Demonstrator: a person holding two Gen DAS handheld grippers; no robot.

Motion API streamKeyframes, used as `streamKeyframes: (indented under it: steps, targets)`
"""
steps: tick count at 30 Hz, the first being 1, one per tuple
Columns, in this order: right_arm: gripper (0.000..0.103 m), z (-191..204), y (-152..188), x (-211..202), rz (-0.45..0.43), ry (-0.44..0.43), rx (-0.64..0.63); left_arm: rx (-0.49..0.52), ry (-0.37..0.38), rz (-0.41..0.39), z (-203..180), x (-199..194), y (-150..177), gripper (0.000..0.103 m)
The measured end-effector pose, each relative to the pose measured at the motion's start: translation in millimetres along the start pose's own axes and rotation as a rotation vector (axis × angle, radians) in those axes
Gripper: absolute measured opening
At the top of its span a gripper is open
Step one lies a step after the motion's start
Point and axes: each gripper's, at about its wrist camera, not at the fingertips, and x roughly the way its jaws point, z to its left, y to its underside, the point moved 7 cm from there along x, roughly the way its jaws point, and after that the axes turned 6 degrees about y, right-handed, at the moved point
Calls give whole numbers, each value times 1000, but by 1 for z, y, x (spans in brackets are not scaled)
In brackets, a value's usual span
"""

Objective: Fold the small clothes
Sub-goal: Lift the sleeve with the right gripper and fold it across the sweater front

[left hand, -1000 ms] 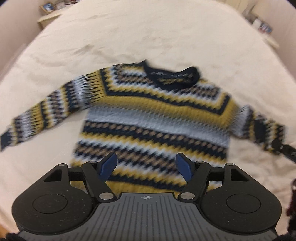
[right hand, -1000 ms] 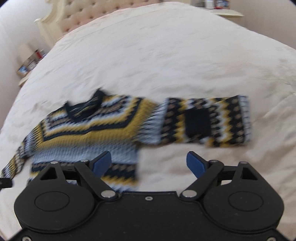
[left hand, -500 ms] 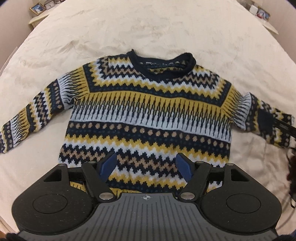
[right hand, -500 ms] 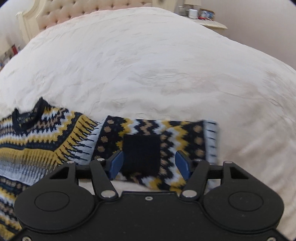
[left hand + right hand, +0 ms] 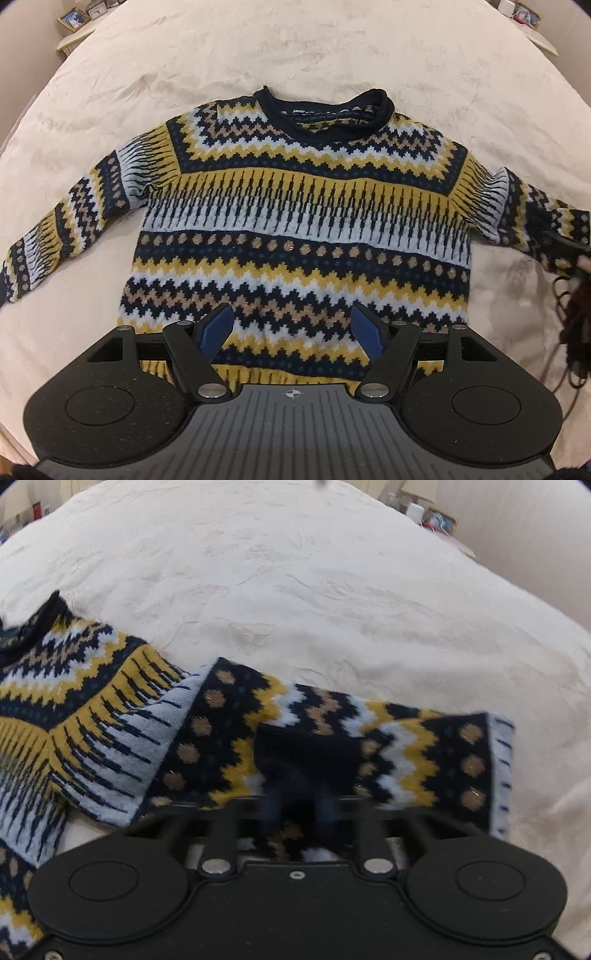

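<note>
Sweater [image 5: 303,236] spread flat, front up, on cream bedspread [image 5: 295,55]. Left gripper [image 5: 291,328] spread wide above hem, holding nothing; right gripper [image 5: 295,805] at folded-back sleeve [image 5: 332,749], fingers blurred, grip impossible to tell. Could snag bedspread along with knit, or slip off thick doubled sleeve mid-fold and skew it.

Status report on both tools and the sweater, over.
Left tool open, hovering over sweater hem. Right tool closing on right sleeve; blurred. Sweater flat on bed.

Soft even indoor light; strong fisheye bending at edges; right wrist view motion-blurred, left sharp.
</note>
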Motion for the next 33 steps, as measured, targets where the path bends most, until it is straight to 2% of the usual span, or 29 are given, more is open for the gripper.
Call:
streamKeyframes:
  steps: [3, 7, 10, 12, 16, 21, 27, 33]
  targets:
    - [15, -23, -1, -14, 15, -42, 117, 28, -9, -33, 7, -7, 3, 69]
    - [15, -46, -11, -55, -8, -86, 215, 68, -14, -52, 22, -10, 7, 69]
    - [15, -45, -31, -92, -37, -140, 251, 63, 14, -58, 39, -7, 10, 68]
    - [15, -30, -49, -120, -70, -178, 244, 61, 38, -56, 49, -4, 12, 68]
    - [15, 15, -86, -165, -121, -283, 236, 70, 65, -62, 74, -2, 14, 67]
    - [15, 100, -121, -199, -141, -457, 213, 51, 64, -72, 110, -4, 15, 67]
    - [15, 208, -133, -195, -100, -606, 145, 13, 44, -69, 151, -1, 16, 67]
    - [15, 284, -118, -169, -3, -693, 76, -13, 15, -68, 177, 7, 7, 67]
